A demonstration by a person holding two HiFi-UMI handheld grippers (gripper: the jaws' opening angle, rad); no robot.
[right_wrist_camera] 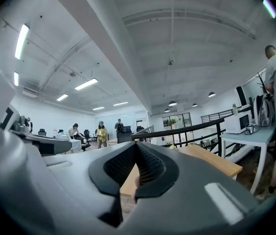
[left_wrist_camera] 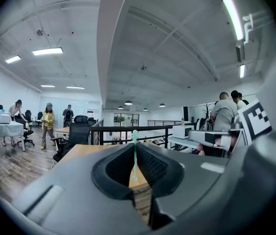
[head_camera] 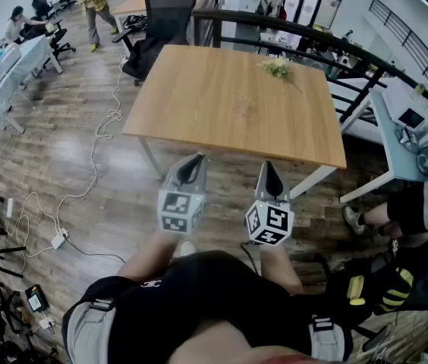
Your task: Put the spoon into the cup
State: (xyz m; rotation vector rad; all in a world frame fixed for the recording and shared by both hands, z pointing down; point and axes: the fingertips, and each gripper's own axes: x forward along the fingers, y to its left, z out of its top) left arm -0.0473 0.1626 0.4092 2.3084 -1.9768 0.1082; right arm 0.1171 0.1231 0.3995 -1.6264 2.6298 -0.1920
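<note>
While we stand short of the table (head_camera: pixel 229 105), our left gripper (head_camera: pixel 196 160) pinches the thin green spoon (left_wrist_camera: pixel 135 153), which stands upright between its closed jaws. Our right gripper (head_camera: pixel 269 167) has its jaws pressed together on nothing. Both hang before the table's near edge.

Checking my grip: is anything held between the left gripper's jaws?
Yes, the left gripper has its jaws shut on a thin pale green stick.

Wooden table (head_camera: pixel 233 101), plank floor (head_camera: pixel 85 165), black office chair (head_camera: pixel 161 21), ceiling lights (left_wrist_camera: pixel 47 51)
</note>
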